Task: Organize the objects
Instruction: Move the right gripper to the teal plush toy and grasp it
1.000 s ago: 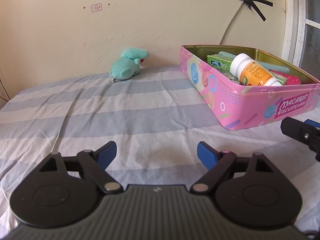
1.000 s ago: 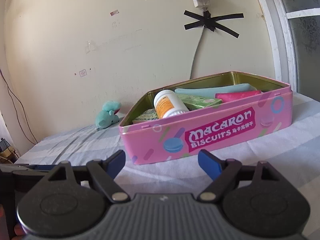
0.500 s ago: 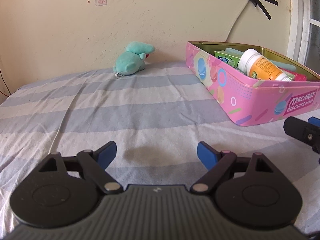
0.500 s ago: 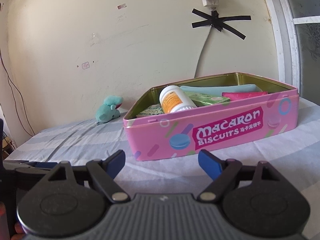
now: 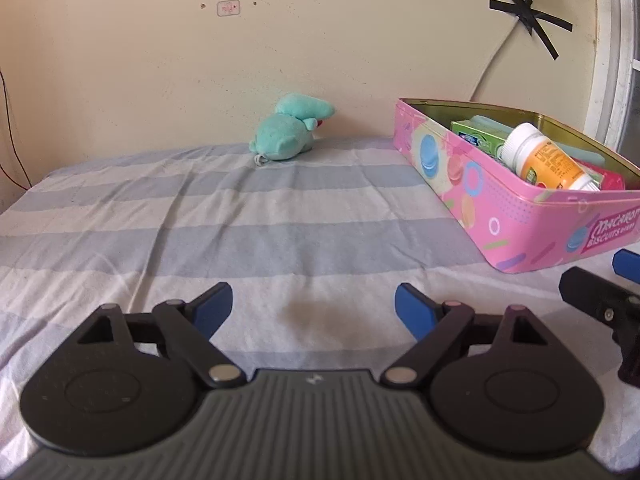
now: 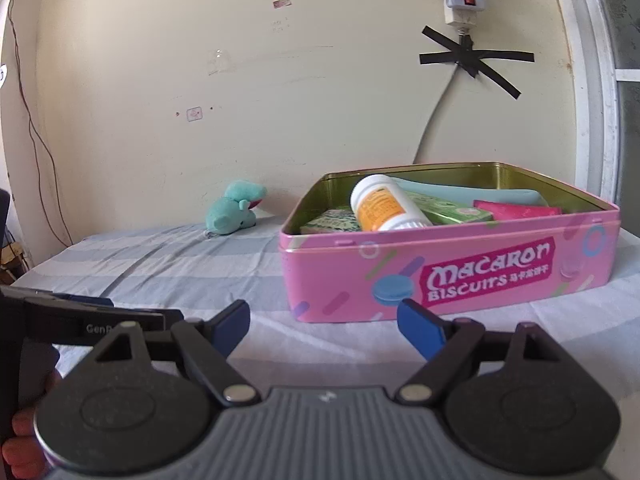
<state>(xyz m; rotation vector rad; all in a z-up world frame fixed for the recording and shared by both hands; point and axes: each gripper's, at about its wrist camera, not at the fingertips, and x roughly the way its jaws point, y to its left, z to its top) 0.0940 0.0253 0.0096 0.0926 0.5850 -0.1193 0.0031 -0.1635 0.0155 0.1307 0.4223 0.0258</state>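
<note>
Now the plush (image 5: 290,133) is seen alone by the wall, far ahead of the left gripper (image 5: 314,307) and just left of its line; its length runs toward the tin (image 5: 520,236). Both tongs are held wide and empty. The right gripper (image 6: 324,326) is faced at the tin, so the left is judged better placed.

Left tongs (image 5: 314,307): black linkage arms, triangular cut-outs, round black pivot housings, silver rivets, blue pads (image 5: 412,312), grey ribbed body with a small white mark. Right tongs (image 6: 323,324): same build and colours. White lettering "GenR…" showed on a black bar of the left unit in the right wrist view.
</note>
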